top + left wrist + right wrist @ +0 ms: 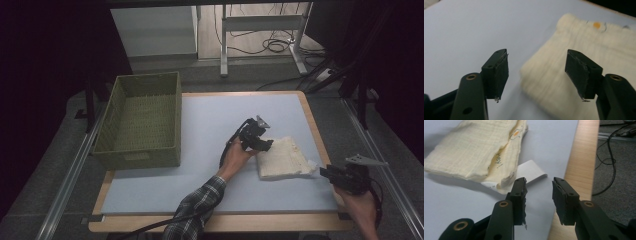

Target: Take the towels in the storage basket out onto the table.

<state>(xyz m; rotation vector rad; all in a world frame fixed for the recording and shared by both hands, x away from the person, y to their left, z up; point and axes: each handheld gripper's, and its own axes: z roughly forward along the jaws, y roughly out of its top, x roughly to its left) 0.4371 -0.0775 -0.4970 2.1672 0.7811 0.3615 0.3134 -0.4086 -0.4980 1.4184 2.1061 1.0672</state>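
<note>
A folded cream cloth (pixel 282 157) lies on the pale blue mat (pixel 210 115) toward the right. My left gripper (pixel 267 145) sits at the cloth's left edge. In the left gripper view its jaws stand apart (pixel 537 58) over the near corner of the cloth (pixel 574 50), with nothing pressed between them. My right gripper (pixel 325 172) is off the cloth's right side near the mat's edge. Its jaws (pixel 539 182) stand apart with nothing between them. The cloth (pixel 474 150) with a white tag (pixel 531 171) under its corner lies just ahead.
A green woven basket (pixel 142 155) stands on the left of the table with nothing inside. The wooden table edge (pixel 581 165) runs close beside the right gripper, with cables on the floor beyond it.
</note>
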